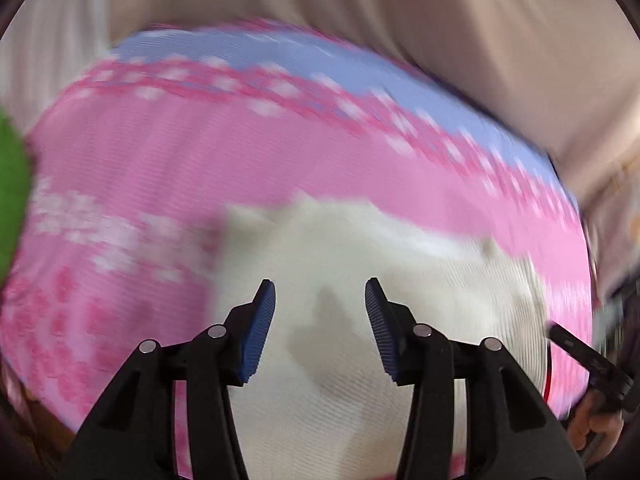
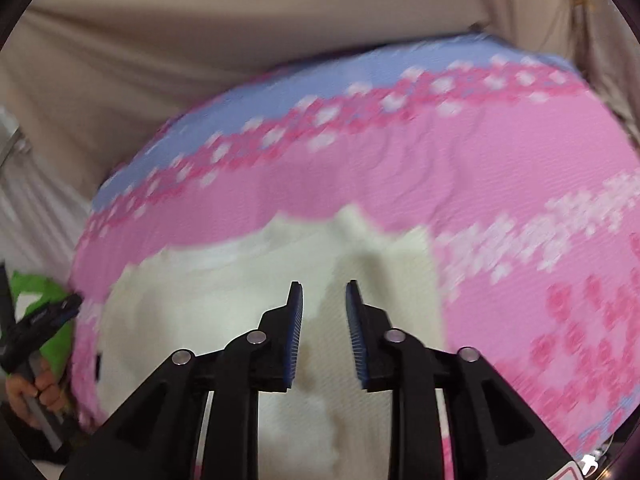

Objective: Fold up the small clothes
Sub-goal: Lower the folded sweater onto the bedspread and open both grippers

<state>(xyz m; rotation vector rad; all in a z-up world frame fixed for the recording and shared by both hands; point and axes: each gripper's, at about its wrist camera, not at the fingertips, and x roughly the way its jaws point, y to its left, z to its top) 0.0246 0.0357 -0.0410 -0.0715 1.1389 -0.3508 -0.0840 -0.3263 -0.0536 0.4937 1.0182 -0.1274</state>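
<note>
A small white garment [image 1: 360,264] lies on a pink, white and lilac patterned cloth [image 1: 160,160]. It also shows in the right wrist view [image 2: 240,280], on the same cloth [image 2: 480,160]. My left gripper [image 1: 320,286] is open and empty, just above the garment's near part. My right gripper [image 2: 323,286] is open and empty, above the garment too. Each gripper appears at the edge of the other's view, the right one [image 1: 580,356] at right, the left one [image 2: 40,320] at left. Both views are motion-blurred.
Beige fabric [image 1: 400,20] rises behind the patterned cloth, also in the right wrist view [image 2: 200,40]. A bright green item [image 2: 52,320] lies at the cloth's left side and also shows in the left wrist view [image 1: 12,184].
</note>
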